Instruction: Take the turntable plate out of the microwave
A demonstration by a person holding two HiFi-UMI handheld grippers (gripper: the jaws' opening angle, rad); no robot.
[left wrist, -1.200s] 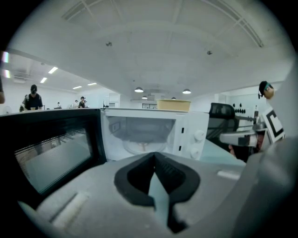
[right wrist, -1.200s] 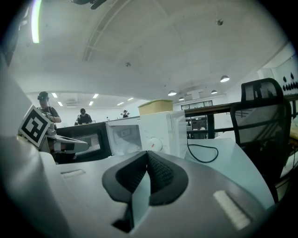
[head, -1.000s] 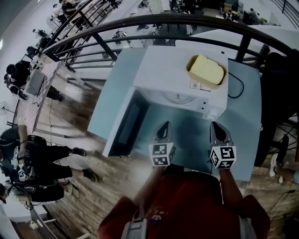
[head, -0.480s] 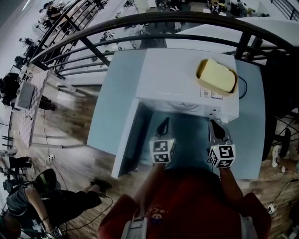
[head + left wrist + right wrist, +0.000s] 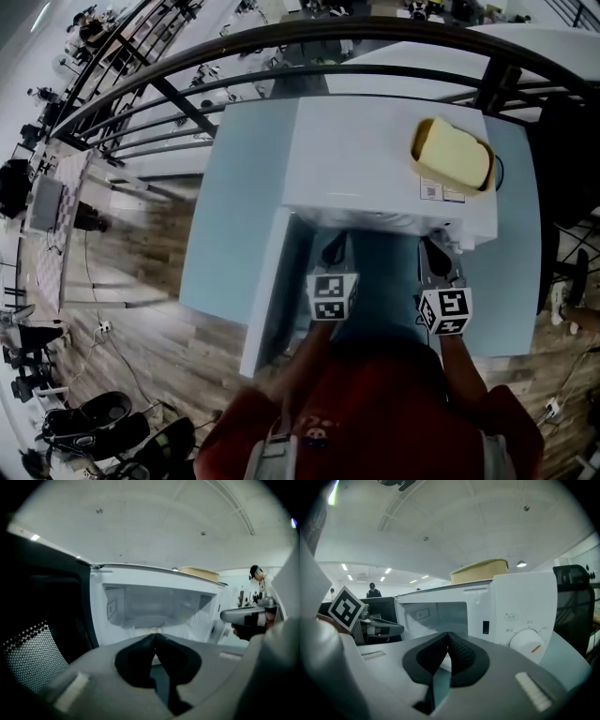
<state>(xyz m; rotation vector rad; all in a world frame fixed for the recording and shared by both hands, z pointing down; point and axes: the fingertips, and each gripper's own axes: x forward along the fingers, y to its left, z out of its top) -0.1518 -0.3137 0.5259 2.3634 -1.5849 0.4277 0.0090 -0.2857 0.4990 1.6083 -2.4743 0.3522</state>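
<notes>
The white microwave (image 5: 375,159) stands on a pale blue table with its door (image 5: 267,281) swung open to the left. In the left gripper view the clear turntable plate (image 5: 151,620) lies flat on the cavity floor. My left gripper (image 5: 155,635) is shut and empty, just in front of the opening and pointing at the plate. My right gripper (image 5: 448,634) is also shut with nothing in it, in front of the opening's right part near the control panel. In the head view the left gripper (image 5: 335,249) and the right gripper (image 5: 432,247) sit side by side at the microwave's front edge.
A shallow tan dish with a yellow block (image 5: 453,155) rests on the microwave's top at the right. The dial (image 5: 526,641) is on the right front panel. The table (image 5: 234,206) ends at the left, with wooden floor below. A dark curved railing (image 5: 281,42) runs behind it.
Both grippers have moved forward to the microwave's open front, still shut. The view has shifted closer over the microwave.
</notes>
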